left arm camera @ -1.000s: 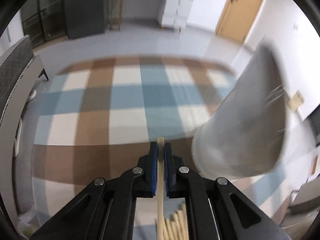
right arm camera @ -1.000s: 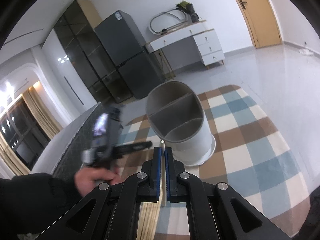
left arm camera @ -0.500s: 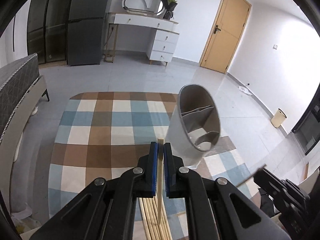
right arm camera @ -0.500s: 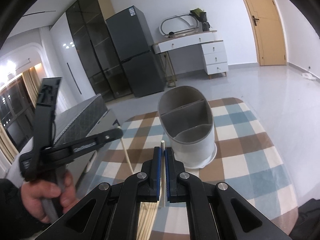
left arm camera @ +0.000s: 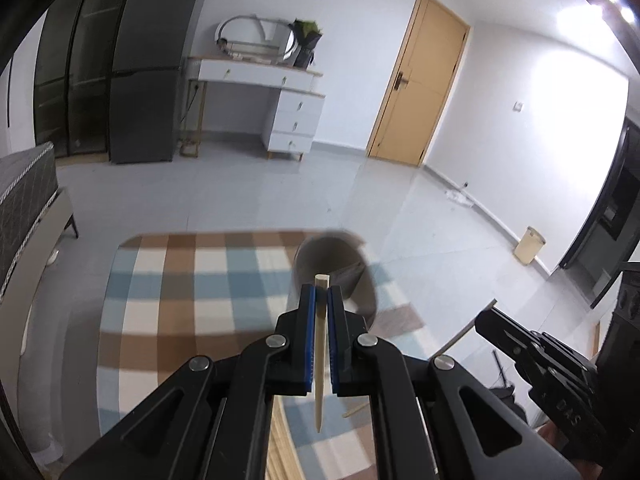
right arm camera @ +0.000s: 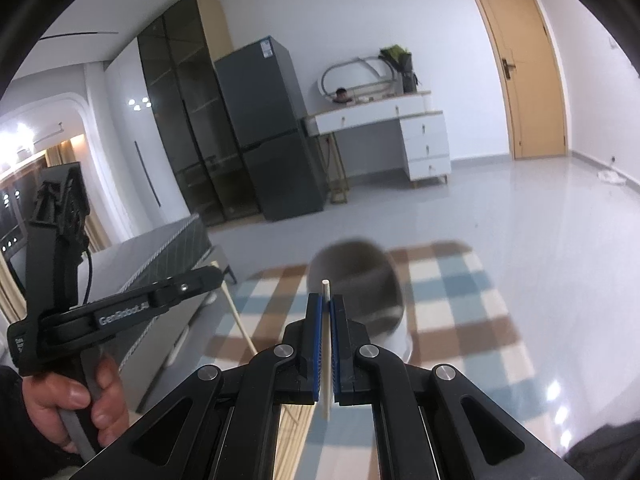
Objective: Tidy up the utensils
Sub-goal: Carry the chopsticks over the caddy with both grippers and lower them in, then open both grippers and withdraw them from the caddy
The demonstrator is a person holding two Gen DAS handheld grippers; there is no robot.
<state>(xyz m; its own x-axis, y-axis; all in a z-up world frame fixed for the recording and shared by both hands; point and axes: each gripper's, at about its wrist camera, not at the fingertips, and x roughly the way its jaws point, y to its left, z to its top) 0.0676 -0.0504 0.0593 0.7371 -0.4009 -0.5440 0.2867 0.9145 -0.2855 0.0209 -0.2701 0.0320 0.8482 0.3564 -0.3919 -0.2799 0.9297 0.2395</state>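
Fingers (left arm camera: pixel 306 336) on our left gripper (left arm camera: pixel 319 322) are clamped tight on a wooden chopstick (left arm camera: pixel 320 360), and the right gripper (right arm camera: pixel 328 328) is doing the same with a paler, whiter chopstick (right arm camera: pixel 327 344), so both are pinched narrow with a stick poking out past the tips. Each one is loaded, nothing dropped off yet.

The grey utensil holder (left arm camera: pixel 340 276) sits out ahead on the checked rug (left arm camera: pixel 180 280), just past both sets of tips. It's blurry in both views, though we can make out a divider inside it in the left view. More sticks (left arm camera: pixel 280 456) seem to lie low down near us, mostly hidden behind the gripper.

So we reckon we're at the carry step: sticks picked up, heading for the holder. Next move calls for getting a tip over the holder's open top, tilting the stick more upright, choosing a compartment, then letting go. One at a time is probably wise, since both grippers are aiming at the same mouth and could bump.
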